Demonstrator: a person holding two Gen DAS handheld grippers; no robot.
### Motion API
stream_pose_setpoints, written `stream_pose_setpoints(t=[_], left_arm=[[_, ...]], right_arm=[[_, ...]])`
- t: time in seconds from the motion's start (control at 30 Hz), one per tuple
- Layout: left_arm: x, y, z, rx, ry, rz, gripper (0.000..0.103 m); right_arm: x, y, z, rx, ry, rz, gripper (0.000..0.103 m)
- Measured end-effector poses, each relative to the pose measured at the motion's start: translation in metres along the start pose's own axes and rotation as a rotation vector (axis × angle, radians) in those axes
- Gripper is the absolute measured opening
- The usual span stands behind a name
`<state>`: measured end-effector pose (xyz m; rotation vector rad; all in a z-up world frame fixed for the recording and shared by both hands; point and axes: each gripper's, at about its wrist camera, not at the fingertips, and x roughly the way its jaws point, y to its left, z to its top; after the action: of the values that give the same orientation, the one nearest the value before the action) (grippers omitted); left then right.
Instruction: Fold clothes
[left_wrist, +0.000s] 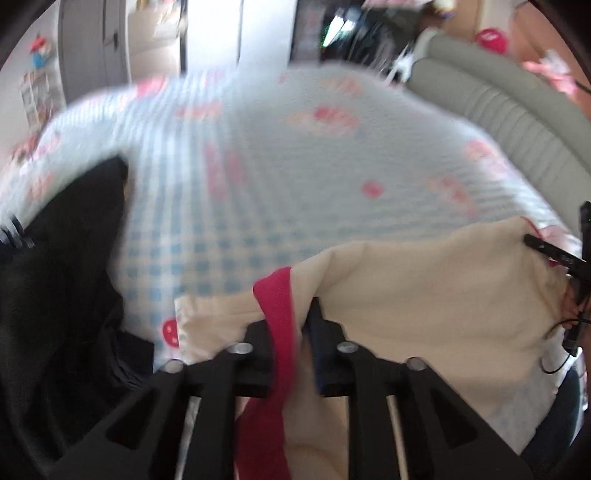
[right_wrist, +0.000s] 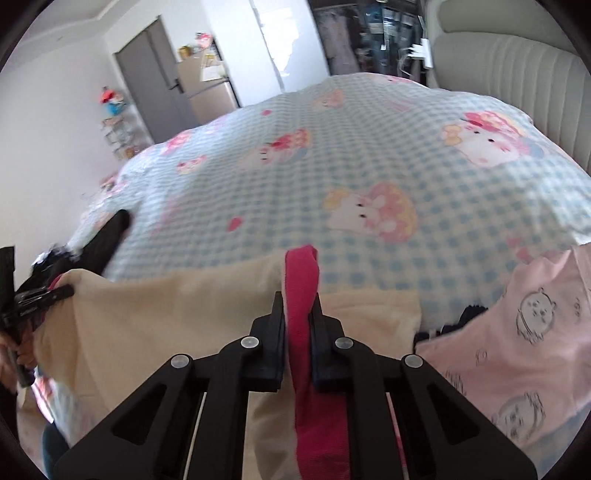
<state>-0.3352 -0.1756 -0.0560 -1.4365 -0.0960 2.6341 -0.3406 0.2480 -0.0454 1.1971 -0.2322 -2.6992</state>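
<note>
A cream garment with red trim (left_wrist: 424, 295) hangs stretched between both grippers above the bed. My left gripper (left_wrist: 286, 317) is shut on its red-trimmed edge (left_wrist: 277, 302). My right gripper (right_wrist: 297, 306) is shut on the other red-trimmed edge (right_wrist: 301, 280), with the cream cloth (right_wrist: 166, 314) sagging to the left. The right gripper's fingers (left_wrist: 546, 249) show at the right edge of the left wrist view. The left gripper (right_wrist: 40, 295) shows at the left edge of the right wrist view.
The bed has a blue checked cartoon-print cover (right_wrist: 332, 155). A black garment (left_wrist: 66, 295) lies at the left. A pink printed garment (right_wrist: 517, 350) lies at the right. A grey padded headboard (right_wrist: 517, 74) stands at the far right.
</note>
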Motion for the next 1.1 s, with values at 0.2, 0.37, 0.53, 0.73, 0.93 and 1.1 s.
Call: stream_pose_setpoints(t=[0.2, 0.37, 0.53, 0.73, 0.93, 1.1], left_arm=[[0.003, 0.046, -0.036, -0.222, -0.005, -0.003, 0.065], [-0.077, 0.043, -0.088, -0.322, -0.193, 0.028, 0.067], [-0.089, 0.025, -0.147, -0.455, -0.197, 0.005, 0.067], [-0.062, 0.015, -0.212, -0.712, -0.115, -0.110, 0.067], [-0.045, 0.018, -0.208, -0.739, -0.167, -0.162, 0.067], [-0.027, 0.026, -0.179, -0.733, -0.201, -0.130, 0.067]], right_arm=[[0.057, -0.038, -0.018, 0.209, 0.160, -0.034, 0.030], [-0.024, -0.046, -0.024, 0.257, 0.009, 0.071, 0.056], [-0.083, -0.060, -0.075, 0.295, 0.035, 0.081, 0.056], [-0.111, -0.066, -0.161, 0.400, 0.137, 0.119, 0.058], [-0.079, -0.074, -0.182, 0.518, 0.156, 0.185, 0.061], [-0.034, -0.076, -0.160, 0.633, 0.064, 0.212, 0.071]])
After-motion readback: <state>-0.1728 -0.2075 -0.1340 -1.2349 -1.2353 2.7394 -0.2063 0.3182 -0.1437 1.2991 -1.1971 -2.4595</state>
